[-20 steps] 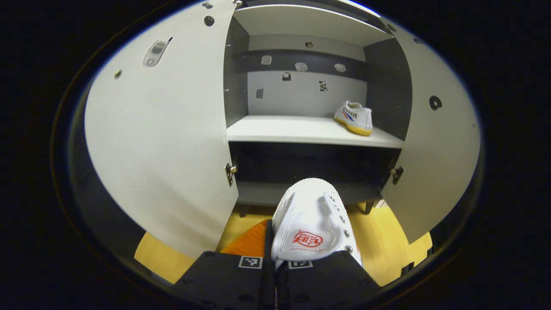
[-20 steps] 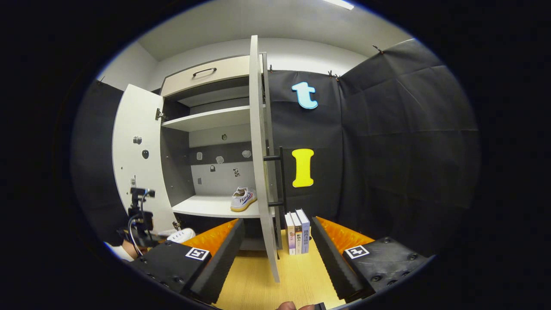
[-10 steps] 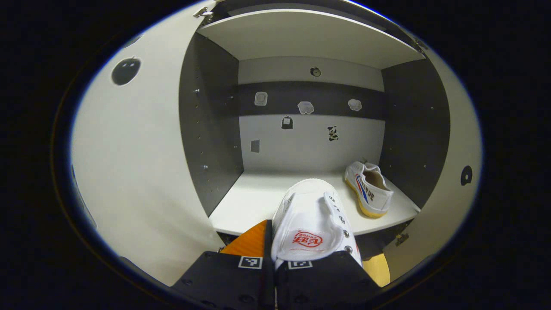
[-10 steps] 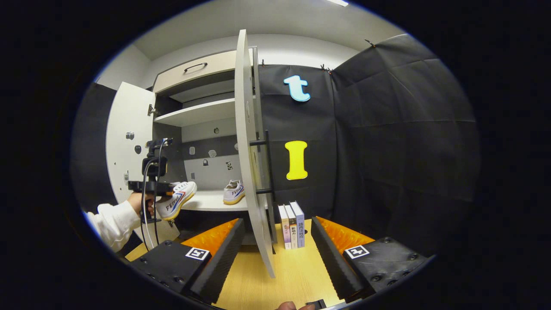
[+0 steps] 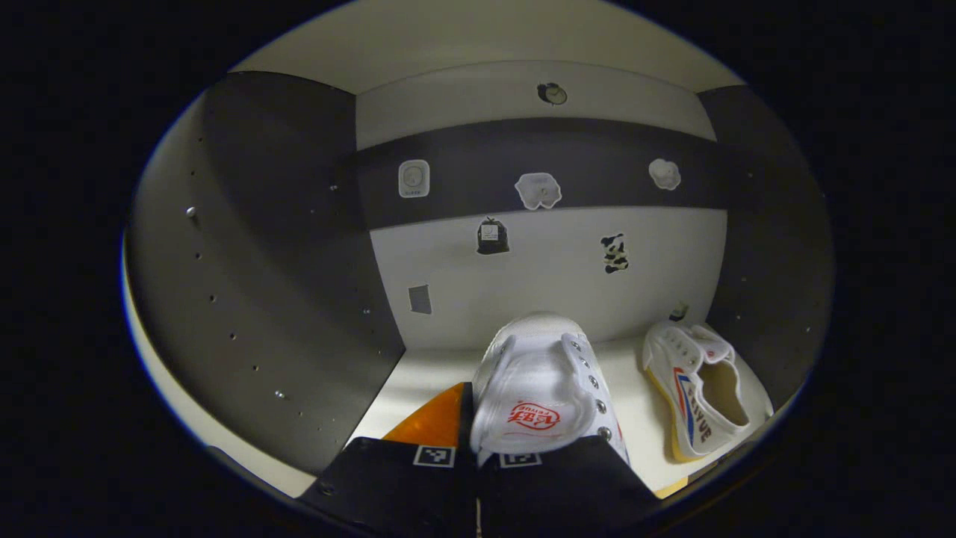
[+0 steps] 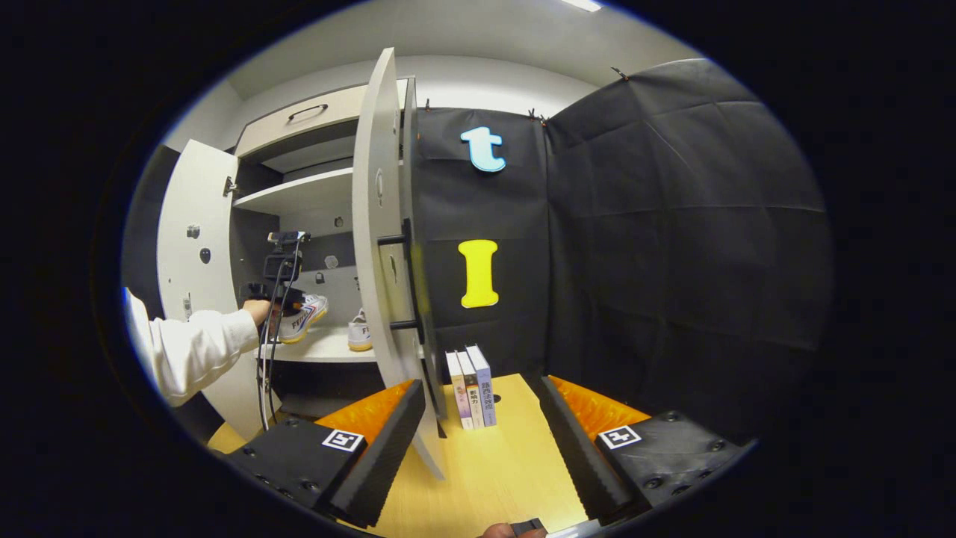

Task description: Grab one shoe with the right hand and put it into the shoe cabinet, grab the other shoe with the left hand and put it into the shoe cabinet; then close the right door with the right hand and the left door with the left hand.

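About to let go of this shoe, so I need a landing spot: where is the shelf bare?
The shelf is bare between the cabinet's left wall and the held shoe, shut in the left gripper. A narrower strip lies between it and the placed shoe. The right end is crowded: that shoe lies against the right wall.

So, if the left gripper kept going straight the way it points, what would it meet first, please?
Probably the cabinet's back wall: the left gripper, shut on a shoe, points there, with the other shoe off to one side. Depth is unclear.
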`<act>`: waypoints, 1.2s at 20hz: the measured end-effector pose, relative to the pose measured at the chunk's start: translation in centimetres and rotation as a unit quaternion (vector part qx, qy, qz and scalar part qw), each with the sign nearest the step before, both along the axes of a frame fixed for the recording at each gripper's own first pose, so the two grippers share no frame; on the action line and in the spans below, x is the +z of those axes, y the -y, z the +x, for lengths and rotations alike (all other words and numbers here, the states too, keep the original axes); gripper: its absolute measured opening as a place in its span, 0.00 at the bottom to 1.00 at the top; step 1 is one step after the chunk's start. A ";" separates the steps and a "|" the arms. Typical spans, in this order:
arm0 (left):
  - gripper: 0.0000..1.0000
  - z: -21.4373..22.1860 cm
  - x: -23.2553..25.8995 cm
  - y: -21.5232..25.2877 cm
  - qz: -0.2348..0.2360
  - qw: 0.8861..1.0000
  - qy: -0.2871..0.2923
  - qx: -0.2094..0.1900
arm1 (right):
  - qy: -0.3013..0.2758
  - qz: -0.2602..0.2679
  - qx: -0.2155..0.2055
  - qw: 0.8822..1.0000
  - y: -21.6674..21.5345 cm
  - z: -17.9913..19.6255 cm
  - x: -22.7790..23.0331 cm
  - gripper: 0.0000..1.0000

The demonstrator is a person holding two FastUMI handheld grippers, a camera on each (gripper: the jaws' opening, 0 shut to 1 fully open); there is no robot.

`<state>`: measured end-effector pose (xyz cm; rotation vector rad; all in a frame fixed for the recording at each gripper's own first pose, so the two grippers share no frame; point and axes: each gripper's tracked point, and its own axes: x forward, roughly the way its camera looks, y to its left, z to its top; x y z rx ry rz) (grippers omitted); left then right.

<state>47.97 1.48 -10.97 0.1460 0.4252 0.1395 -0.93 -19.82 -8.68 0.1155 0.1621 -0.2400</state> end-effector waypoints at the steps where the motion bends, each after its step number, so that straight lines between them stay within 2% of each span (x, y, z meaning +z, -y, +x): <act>1: 0.08 0.9 -0.6 -0.1 0.001 1.000 -0.009 0.006 | -0.002 -0.002 -0.009 1.000 0.8 -0.2 0.0 0.98; 4: 0.07 2.8 -2.8 -0.1 -0.027 0.998 -0.037 0.031 | -0.013 -0.013 -0.037 0.999 2.8 -0.9 -0.3 0.98; 8: 0.08 3.8 -5.0 0.3 0.001 0.997 -0.071 0.032 | -0.015 -0.015 -0.056 0.998 4.4 -1.4 -0.4 0.98; 12: 0.09 3.6 -6.4 1.0 0.011 0.995 -0.102 0.017 | -0.023 -0.010 -0.067 0.997 5.1 -1.8 -1.0 0.98; 14: 0.17 3.6 -6.4 1.0 0.020 0.994 -0.105 0.014 | -0.022 -0.006 -0.066 0.998 5.1 -1.8 -0.9 0.98; 16: 0.19 3.1 -6.1 0.7 0.036 0.993 -0.109 0.015 | -0.020 -0.004 -0.064 0.998 4.5 -1.5 -0.9 0.98; 19: 0.35 2.2 -5.6 1.3 0.035 0.994 -0.099 -0.001 | -0.018 0.003 -0.057 0.998 3.8 -1.4 -0.9 0.98; 20: 0.37 1.8 -5.3 1.3 0.038 0.995 -0.096 -0.002 | -0.018 0.006 -0.054 0.998 3.7 -1.4 -0.8 0.98; 22: 0.51 1.3 -4.6 1.1 0.041 0.995 -0.086 -0.004 | -0.017 0.012 -0.046 0.999 3.2 -1.4 -0.7 0.98; 23: 0.70 0.8 -4.2 1.0 0.038 0.996 -0.080 -0.005 | -0.016 0.011 -0.042 0.999 2.9 -1.5 -0.5 0.98; 24: 0.74 0.3 -3.8 1.1 0.031 0.997 -0.071 -0.005 | -0.013 0.009 -0.039 0.999 2.8 -1.7 -0.3 0.98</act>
